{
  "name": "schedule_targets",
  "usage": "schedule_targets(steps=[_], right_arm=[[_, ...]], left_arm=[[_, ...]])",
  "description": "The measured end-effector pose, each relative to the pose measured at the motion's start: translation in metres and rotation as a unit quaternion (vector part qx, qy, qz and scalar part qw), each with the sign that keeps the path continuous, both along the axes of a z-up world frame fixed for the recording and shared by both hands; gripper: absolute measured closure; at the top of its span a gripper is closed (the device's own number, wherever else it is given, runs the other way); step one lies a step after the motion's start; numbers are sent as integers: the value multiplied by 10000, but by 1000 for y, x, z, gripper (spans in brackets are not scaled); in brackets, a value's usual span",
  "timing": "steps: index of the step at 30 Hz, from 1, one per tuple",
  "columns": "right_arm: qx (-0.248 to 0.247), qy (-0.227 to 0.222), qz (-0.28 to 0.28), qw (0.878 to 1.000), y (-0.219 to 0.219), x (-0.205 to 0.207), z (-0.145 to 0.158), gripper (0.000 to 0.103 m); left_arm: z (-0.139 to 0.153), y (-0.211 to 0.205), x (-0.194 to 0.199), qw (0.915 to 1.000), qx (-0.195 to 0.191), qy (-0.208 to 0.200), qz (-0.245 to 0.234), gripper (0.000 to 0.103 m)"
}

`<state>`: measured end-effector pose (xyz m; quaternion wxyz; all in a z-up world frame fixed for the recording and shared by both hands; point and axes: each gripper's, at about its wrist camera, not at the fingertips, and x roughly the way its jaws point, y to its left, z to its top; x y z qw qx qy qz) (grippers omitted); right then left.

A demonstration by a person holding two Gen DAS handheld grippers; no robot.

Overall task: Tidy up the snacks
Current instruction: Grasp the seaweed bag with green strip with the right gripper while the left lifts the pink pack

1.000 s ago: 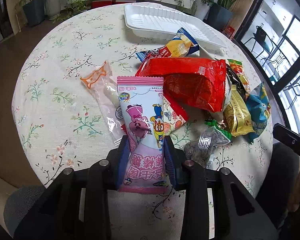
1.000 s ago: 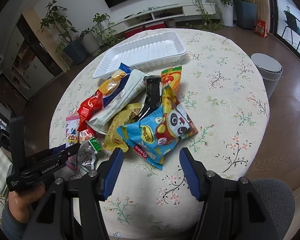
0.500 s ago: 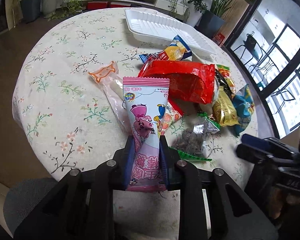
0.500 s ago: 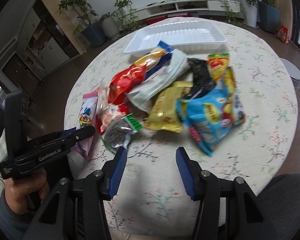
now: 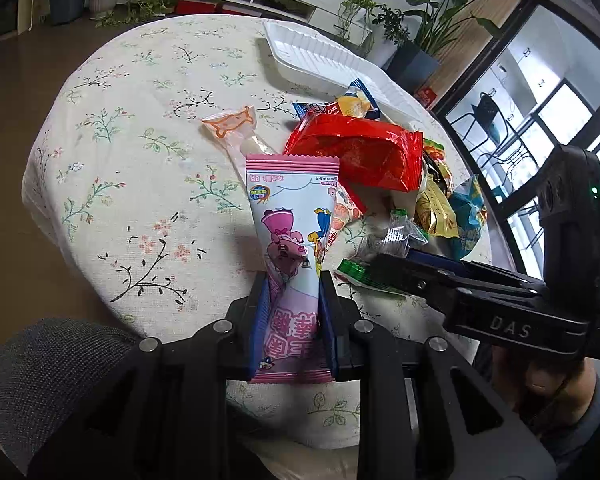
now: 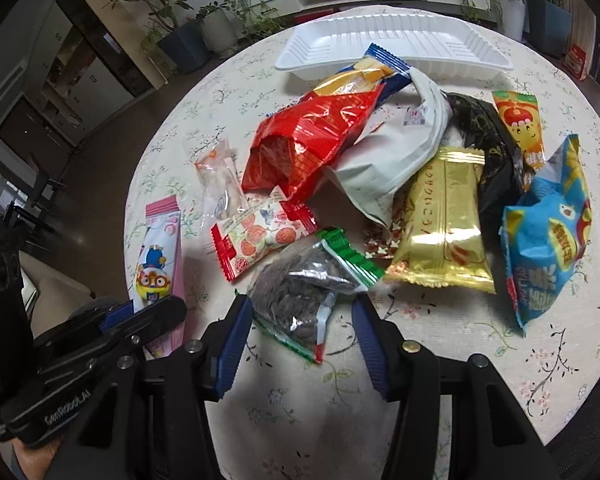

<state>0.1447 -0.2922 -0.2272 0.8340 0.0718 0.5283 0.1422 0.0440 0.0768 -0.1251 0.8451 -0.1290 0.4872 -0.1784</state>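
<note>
Clamped in the left gripper: the pink packet, its long axis running straight out along the 2 fingers, far end pointing away toward the white tray at the far edge of the desk. Seen from the right wrist, same pink packet at the near-left fringe of the snack heap, gripped at its near end. Directly ahead of the right gripper: the seed bag, a clear pouch of dark seeds with a green header strip, lying flat on the desk, near end already between the 2 fingers, which stand wide apart and touch nothing. Long axis slanted, from the near end by the fingers up toward the green strip on the far right, so not square to the gap. Right gripper clearly the nearer one to this bag, the left one being occupied. Beyond the seed bag, toward the tray: the red-and-white packet, the red bag, the gold packet, the blue panda bag. Tray itself bare, on the far side of the heap from both grippers. Probably next: a short push forward and a squeeze on the seed bag, with a carry across the heap to the tray for both items.
</note>
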Motion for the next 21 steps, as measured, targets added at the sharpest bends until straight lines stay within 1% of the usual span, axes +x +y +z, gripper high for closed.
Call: schedule_targets(steps=[3,6,9,11,12,15,16,21], right_arm=[[-119,-35,-36,9999,7,5,-1,47],[-222,-59,-60,9997,10,6,-2,43],[-385,-196,-7,9991,16,9,-3,43],[-431,-271,46,9987,17,9,-3,48],[-432,-311,76,9986,17,9,-3,49],[-283,-322,80,9990,12,9,-3,54],[-231,-316,81,9992,10,9,-3,58],[-76,-344,124,9993,2,3,-1,62]], left_arm=[[-3,3,1,10000,-63,21,-8,81],[-5,6,1,9999,-127,33,-4,82],[-7,6,1,9999,-134,40,-25,82],[-6,7,0,9999,-135,41,-37,81],[-6,7,0,9999,-127,41,-38,81],[-7,5,0,9999,-92,44,-52,82],[-7,4,1,9999,-80,47,-53,82],[-8,2,2,10000,-42,50,-61,82]])
